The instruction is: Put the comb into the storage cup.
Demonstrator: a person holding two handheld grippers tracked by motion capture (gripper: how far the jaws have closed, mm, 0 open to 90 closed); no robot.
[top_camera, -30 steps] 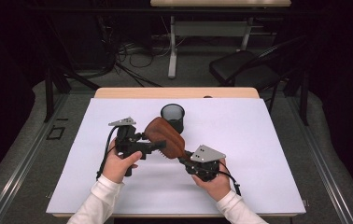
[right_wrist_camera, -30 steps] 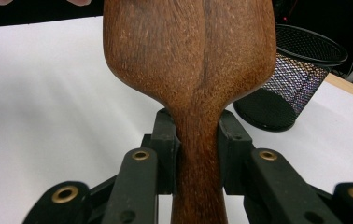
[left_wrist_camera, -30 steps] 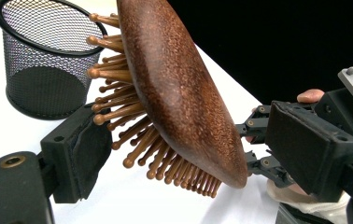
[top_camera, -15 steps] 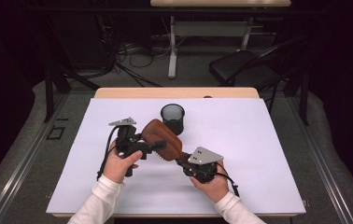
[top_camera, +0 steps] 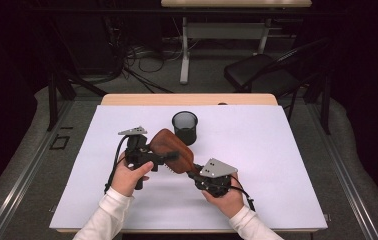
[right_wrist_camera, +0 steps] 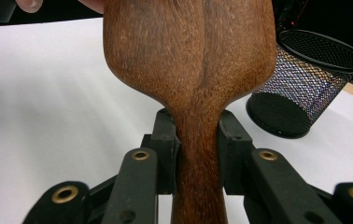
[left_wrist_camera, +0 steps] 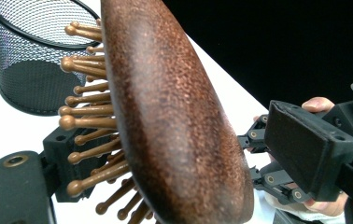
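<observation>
High view: fixed above your side, facing forward and down, far enough to take in the whole table (top_camera: 287,150) | left gripper view: looks along your jaws, very close to the hairbrush (left_wrist_camera: 174,116) | right gripper view: equally close behind its handle | all three share brush and mesh cup (right_wrist_camera: 305,84).

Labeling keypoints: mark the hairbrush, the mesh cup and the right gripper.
hairbrush (top_camera: 169,145): high view, wooden back of the head.
mesh cup (top_camera: 184,129): high view, front wall.
right gripper (right_wrist_camera: 198,151): right gripper view, midway between the fingertips, on the clamped handle.
</observation>
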